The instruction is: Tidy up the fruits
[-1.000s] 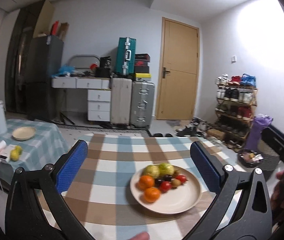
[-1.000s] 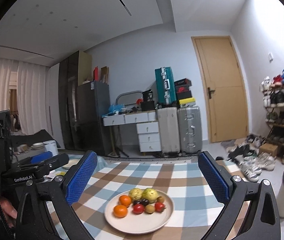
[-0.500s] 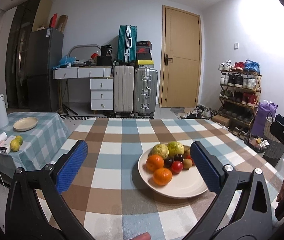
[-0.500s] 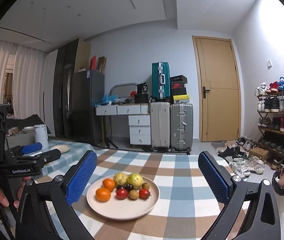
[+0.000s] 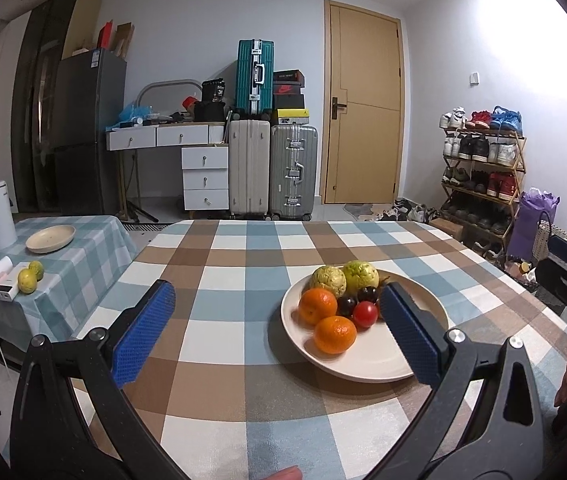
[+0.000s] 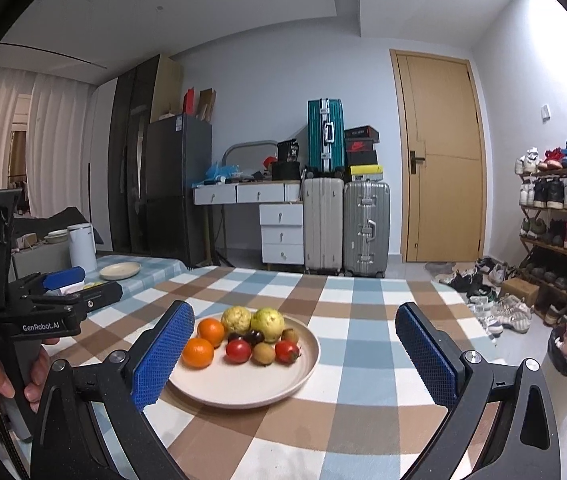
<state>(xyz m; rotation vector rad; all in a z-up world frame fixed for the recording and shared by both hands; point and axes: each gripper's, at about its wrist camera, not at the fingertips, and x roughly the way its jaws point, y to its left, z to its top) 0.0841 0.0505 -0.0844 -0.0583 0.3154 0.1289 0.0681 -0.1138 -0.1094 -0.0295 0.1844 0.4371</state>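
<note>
We work over the table [image 5: 243, 264], covered in a checked cloth. Over the last second both cameras have dropped and closed in on it: the plate [image 6: 243, 390] now fills more of each view, and the ceiling takes less of the right view.

The plate sits on the near half of the table. The fruit [image 6: 243, 336] lies grouped on its far side: two oranges, two green fruits, dark grapes, red tomatoes and small brown fruits, all touching or just beside one another. None has shifted.

The left gripper [image 5: 275, 332] is spread wide and holds nothing; its right finger overlaps the plate in view. The right gripper [image 6: 295, 350] is likewise wide and empty, with the plate between its fingers.

We judge this an approach. Whether the fruit awaits sorting or is already arranged, these views cannot settle.
</note>
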